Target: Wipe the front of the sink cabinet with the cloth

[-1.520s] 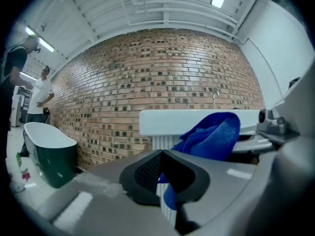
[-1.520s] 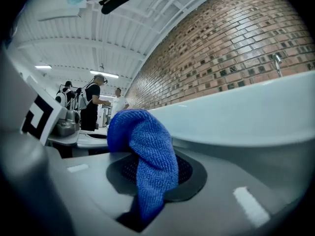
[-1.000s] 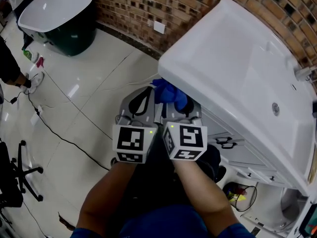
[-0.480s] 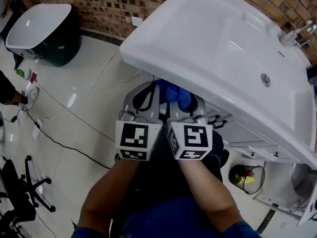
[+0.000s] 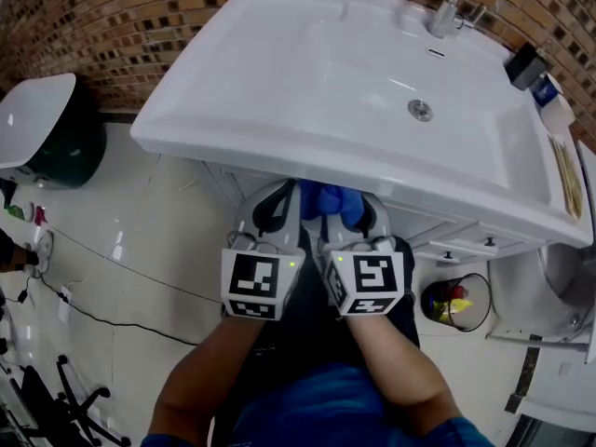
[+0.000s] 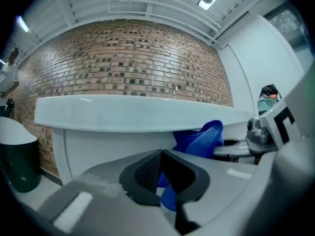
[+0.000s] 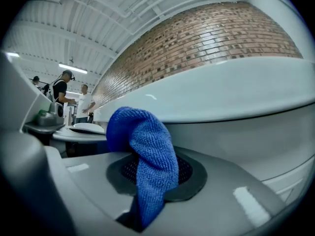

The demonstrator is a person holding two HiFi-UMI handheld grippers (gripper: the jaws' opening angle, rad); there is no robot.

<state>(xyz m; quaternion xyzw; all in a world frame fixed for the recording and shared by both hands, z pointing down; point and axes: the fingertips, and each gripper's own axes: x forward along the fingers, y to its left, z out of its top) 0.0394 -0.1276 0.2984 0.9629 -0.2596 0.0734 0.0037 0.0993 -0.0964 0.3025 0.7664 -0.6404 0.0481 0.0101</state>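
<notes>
Brick wall point(image 5: 84, 26) stands behind a white sink point(image 5: 326, 91), and under its wide rim we see the pale front of the sink cabinet point(image 6: 108, 144). We hold the left gripper point(image 5: 282, 196) and the right gripper point(image 5: 360, 203) side by side, low before this cabinet. Both have hold of the blue microfibre cloth point(image 7: 147, 146): the left fingers point(image 6: 145, 168) are pressed together on one fold of it, and the right fingers point(image 7: 189, 176) are closed on another fold. The loose bunch of the cloth stands up in front of the fingers, just below the sink rim and near the cabinet front; whether it touches the panel, we cannot tell. We judge that the step in hand is to bring the cloth onto the panel for a wiping stroke. The next move calls for pressing the bunch flat against the front and sliding it sideways, both grippers together.
</notes>
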